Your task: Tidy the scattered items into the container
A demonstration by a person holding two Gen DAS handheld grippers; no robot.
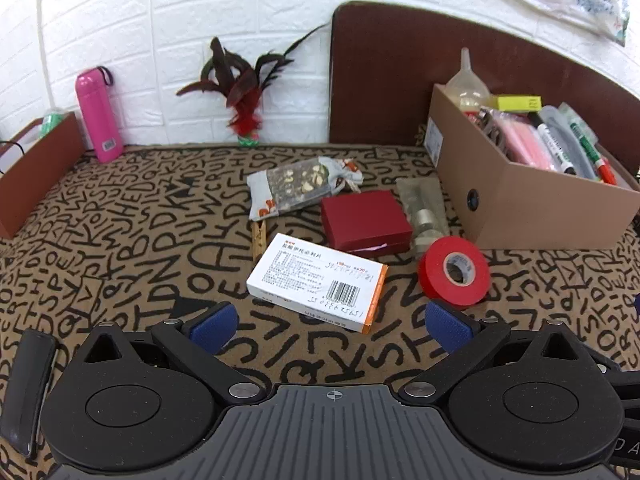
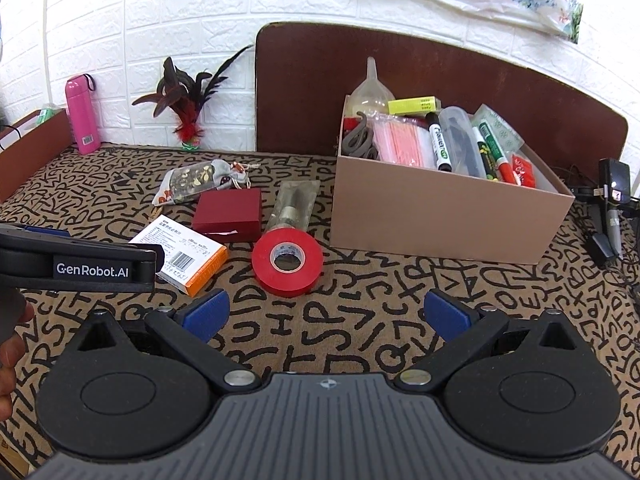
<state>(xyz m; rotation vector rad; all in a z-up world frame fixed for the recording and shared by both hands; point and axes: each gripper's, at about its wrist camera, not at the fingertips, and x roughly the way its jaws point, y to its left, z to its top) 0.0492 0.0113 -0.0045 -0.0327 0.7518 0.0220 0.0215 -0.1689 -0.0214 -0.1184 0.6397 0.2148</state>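
Note:
On the letter-patterned cloth lie a white and orange medicine box [image 1: 318, 282] [image 2: 184, 256], a red tape roll [image 1: 454, 272] [image 2: 287, 261], a dark red box [image 1: 366, 220] [image 2: 228, 214], a snack pouch [image 1: 302, 188] [image 2: 200, 184], a clear packet with a metal part [image 1: 426, 212] [image 2: 294, 206] and a wooden clothespin [image 1: 259, 240]. The cardboard box [image 1: 532, 208] [image 2: 440, 220] at the right holds markers, a funnel and packets. My left gripper [image 1: 328, 326] is open just short of the medicine box. My right gripper [image 2: 326, 314] is open, below and to the right of the tape roll.
A pink bottle [image 1: 98, 116] [image 2: 82, 116] and a feather shuttlecock [image 1: 242, 92] [image 2: 186, 104] stand by the white brick wall. A brown tray [image 1: 36, 172] borders the left. A dark board [image 2: 440, 80] stands behind the box. A black device with cables [image 2: 612, 204] lies at the right.

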